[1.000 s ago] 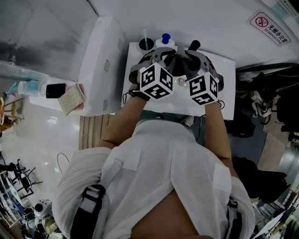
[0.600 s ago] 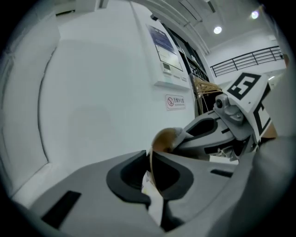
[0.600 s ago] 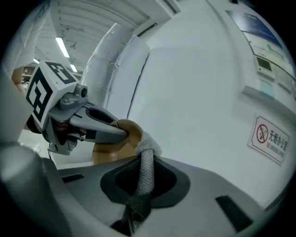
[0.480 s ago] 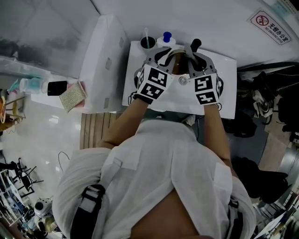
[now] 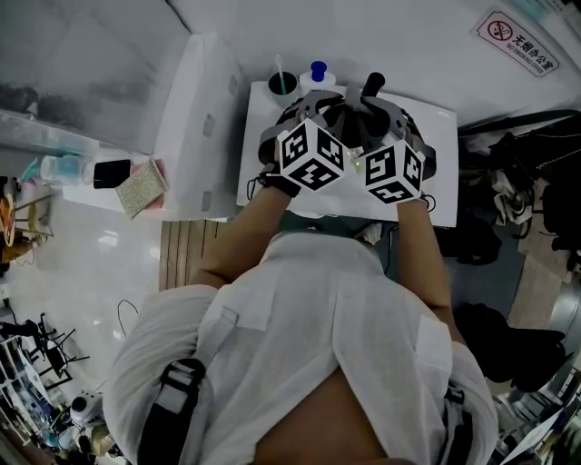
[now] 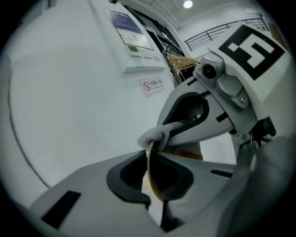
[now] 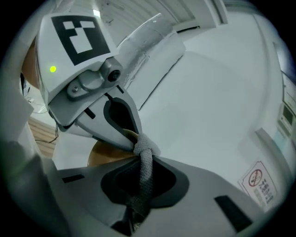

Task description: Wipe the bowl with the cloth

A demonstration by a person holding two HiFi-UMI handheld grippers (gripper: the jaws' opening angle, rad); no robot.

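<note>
**Left gripper** (image 6: 156, 192): jaws were clamped on the thin rim of the brown bowl (image 6: 149, 163).
**Right gripper** (image 7: 138, 194): jaws were clamped on the grey knitted cloth (image 7: 144, 159), whose bunched end touched the bowl's rim.
**Position:** the grippers faced each other closely over the white worktop (image 5: 438, 127), with the bowl between them.
**Behind them stood:** dark cup (image 5: 283, 84); blue-capped bottle (image 5: 318, 74).

Light: dim, cool, even; ceiling lamp (image 6: 187, 4) glares in left gripper view. Gripper views: fisheye-bent, dark corners, foreground soft.
</note>
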